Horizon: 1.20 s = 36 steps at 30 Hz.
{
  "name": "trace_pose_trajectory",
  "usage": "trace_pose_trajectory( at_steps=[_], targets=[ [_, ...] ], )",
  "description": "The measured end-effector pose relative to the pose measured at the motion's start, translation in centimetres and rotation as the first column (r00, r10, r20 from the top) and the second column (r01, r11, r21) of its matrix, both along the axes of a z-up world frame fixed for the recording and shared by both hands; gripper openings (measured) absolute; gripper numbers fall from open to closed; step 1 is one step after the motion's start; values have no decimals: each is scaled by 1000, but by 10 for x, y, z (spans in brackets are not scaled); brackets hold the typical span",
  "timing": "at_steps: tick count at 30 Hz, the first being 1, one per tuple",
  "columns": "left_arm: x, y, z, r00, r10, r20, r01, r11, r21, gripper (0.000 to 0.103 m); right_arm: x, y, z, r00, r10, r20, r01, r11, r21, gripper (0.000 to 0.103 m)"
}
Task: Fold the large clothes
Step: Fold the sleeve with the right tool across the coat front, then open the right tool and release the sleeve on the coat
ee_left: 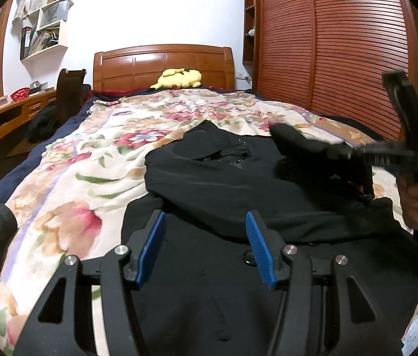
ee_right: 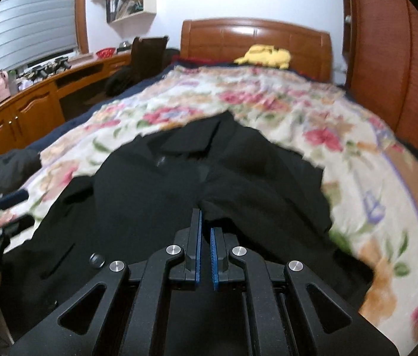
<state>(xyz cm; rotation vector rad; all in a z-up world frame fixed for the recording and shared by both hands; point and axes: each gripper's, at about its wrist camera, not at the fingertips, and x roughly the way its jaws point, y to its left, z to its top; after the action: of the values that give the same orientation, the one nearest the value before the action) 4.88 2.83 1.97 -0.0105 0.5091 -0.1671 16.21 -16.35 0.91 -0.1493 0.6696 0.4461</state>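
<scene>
left wrist view: left gripper (ee_left: 206,222) spread wide, blue pads bare, nothing between, hovering over black coat (ee_left: 238,195) spread on floral blanket (ee_left: 90,160) on bed. right gripper (ee_left: 354,152) at far right, blurred, black sleeve bunched at its tip. yellow plush (ee_left: 180,77) by headboard (ee_left: 161,65).

right wrist view: right gripper (ee_right: 205,222) nearly closed, narrow slit between pads, fold of black coat (ee_right: 155,184) at its tips; actual pinch on cloth cannot tell. wooden desk (ee_right: 31,103) at left.
</scene>
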Motion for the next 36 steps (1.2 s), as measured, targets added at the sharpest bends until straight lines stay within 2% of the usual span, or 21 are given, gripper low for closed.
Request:
trace_pose_trajectory(
  at_steps=[6,9,12,14,16,21,26,36],
  targets=[
    [0,1,-2,1000,1,0,-1,1000,6,55,-10,1,-17,999,-5,-42,4,1000,-20,3],
    [-1,1,-2,1000,0,0,0,1000,8,55,-18,2,-18,999,-1,-51,-1,999,-34,8],
    [-1,2,-1,1000,1,2,-1,1000,4,55,-29,2,-14,999,16,-44,-18,999,-39,19],
    [-1,2,-1,1000,2,4,-2,1000,6,55,-35,2,-9,1000,-3,-17,2,997,-80,36],
    [0,2,-2,1000,4,4,-4,1000,7,55,-38,-4,-1,1000,-15,27,17,996,-82,46],
    [-1,-4,-2,1000,-10,7,9,1000,12,55,-19,-30,12,995,-87,50,90,994,-64,49],
    [0,-9,-4,1000,-17,3,17,1000,24,55,15,-69,7,977,-205,65,211,971,-110,50],
    [2,-15,-7,999,-32,-8,32,999,32,55,42,-130,-27,937,-347,-44,340,934,-112,50]
  ],
)
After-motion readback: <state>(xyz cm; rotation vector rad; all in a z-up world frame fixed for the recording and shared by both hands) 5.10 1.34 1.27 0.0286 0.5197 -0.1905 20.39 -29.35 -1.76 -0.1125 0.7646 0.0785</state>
